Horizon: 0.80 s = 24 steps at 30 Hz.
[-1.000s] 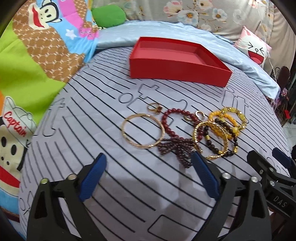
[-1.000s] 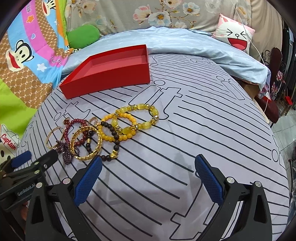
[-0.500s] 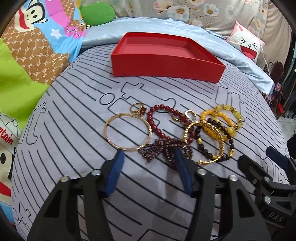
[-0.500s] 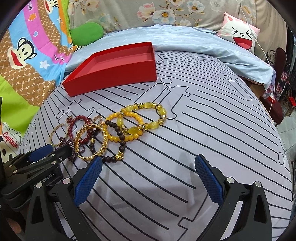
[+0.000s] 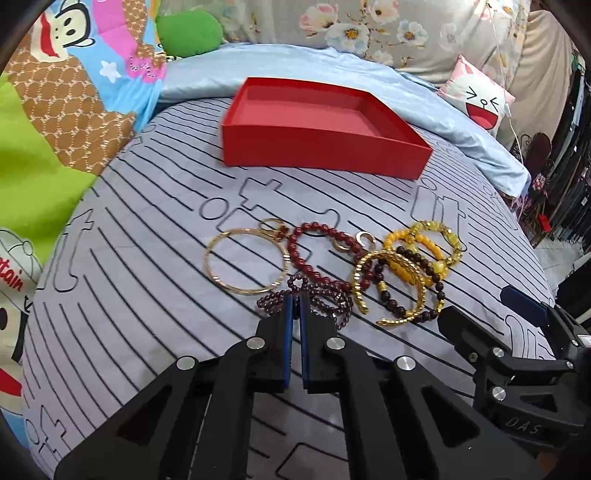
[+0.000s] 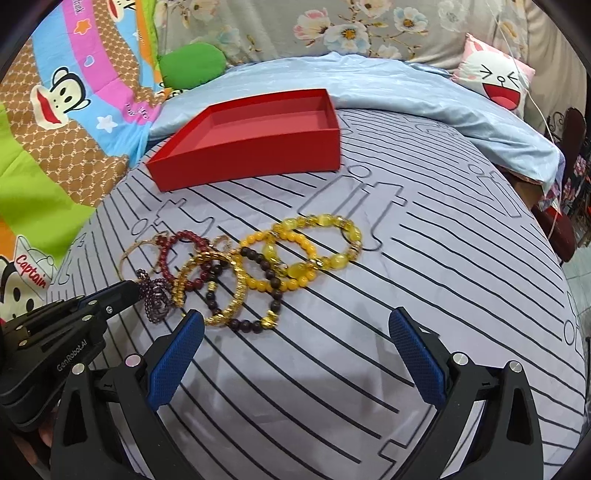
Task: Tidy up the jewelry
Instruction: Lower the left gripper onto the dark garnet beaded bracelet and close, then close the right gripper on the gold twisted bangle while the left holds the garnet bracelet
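Bed (image 5: 147, 332): red box (image 5: 317, 144) empty, jewelry still loose. Left tool (image 5: 294, 299), open a second ago, now pinches the purple beads (image 5: 325, 302); first transfer pending. Right tool (image 6: 295, 332) gapes, holding nothing.

A grey sheet (image 5: 147, 295) with black stripes and outlined letters covers the bed in the foreground. Beyond it lies a crumpled pale blue cover (image 6: 424, 99). To the left spreads a bright cartoon blanket (image 5: 55, 122) with a monkey face, green, brown and pink patches, and the word "Captain". A green cushion (image 6: 192, 62) sits at the back left, against a grey floral cloth (image 6: 332, 29). A white and pink laughing-face pillow (image 5: 480, 99) rests at the back right. Tiled floor (image 5: 557, 254) shows at far right.
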Each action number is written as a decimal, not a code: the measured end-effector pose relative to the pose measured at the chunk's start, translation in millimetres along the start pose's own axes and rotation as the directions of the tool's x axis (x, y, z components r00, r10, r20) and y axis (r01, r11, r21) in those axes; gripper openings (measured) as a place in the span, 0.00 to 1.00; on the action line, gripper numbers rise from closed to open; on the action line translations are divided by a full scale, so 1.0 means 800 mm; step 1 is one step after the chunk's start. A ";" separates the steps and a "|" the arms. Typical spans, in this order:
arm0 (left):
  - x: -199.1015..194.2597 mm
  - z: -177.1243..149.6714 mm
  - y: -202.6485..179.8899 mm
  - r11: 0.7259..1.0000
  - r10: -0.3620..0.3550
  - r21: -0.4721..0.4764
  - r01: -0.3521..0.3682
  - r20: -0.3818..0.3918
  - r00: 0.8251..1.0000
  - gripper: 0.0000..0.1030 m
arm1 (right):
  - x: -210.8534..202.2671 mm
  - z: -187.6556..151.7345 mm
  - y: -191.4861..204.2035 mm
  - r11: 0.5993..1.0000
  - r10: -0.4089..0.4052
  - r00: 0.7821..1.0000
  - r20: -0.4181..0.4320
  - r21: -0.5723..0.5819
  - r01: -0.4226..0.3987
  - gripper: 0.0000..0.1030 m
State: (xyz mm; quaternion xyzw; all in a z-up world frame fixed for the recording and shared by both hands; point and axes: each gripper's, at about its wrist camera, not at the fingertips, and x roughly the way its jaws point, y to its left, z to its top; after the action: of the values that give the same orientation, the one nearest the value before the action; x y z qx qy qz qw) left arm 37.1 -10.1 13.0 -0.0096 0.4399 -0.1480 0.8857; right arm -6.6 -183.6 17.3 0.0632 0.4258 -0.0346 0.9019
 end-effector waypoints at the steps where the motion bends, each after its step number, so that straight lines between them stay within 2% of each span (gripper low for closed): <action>1: -0.002 0.000 0.004 1.000 0.001 -0.008 -0.001 0.002 1.000 0.03 | 0.000 0.002 0.004 1.000 0.005 1.000 0.003 -0.006 -0.005 0.94; 5: -0.009 0.001 0.017 0.999 0.020 -0.026 -0.019 0.012 1.000 0.03 | 0.003 0.009 0.023 0.998 0.045 0.999 0.004 -0.045 -0.045 0.89; 7: -0.008 0.000 0.023 0.999 0.034 -0.031 -0.034 0.005 0.999 0.03 | 0.010 0.011 0.032 0.996 0.056 0.998 -0.008 -0.063 -0.056 0.82; 10: -0.004 -0.003 0.030 0.998 0.046 -0.039 -0.047 -0.007 0.999 0.03 | 0.022 0.013 0.042 0.995 0.067 0.997 -0.034 -0.075 -0.069 0.76; 20: 0.006 -0.012 0.041 0.997 0.048 -0.058 -0.050 -0.034 0.998 0.03 | 0.042 0.018 0.069 0.991 0.058 0.997 -0.056 -0.120 -0.064 0.75; 24: 0.007 -0.014 0.041 0.997 0.044 -0.059 -0.046 -0.034 0.998 0.03 | 0.050 0.016 0.076 0.989 0.027 0.998 -0.058 -0.144 -0.035 0.70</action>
State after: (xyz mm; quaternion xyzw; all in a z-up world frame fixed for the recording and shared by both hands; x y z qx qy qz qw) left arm 39.8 20.9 -2.7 -0.0234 0.4587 -0.1148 0.8808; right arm 36.0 -125.7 -0.5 0.0051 0.4510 0.0124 0.8924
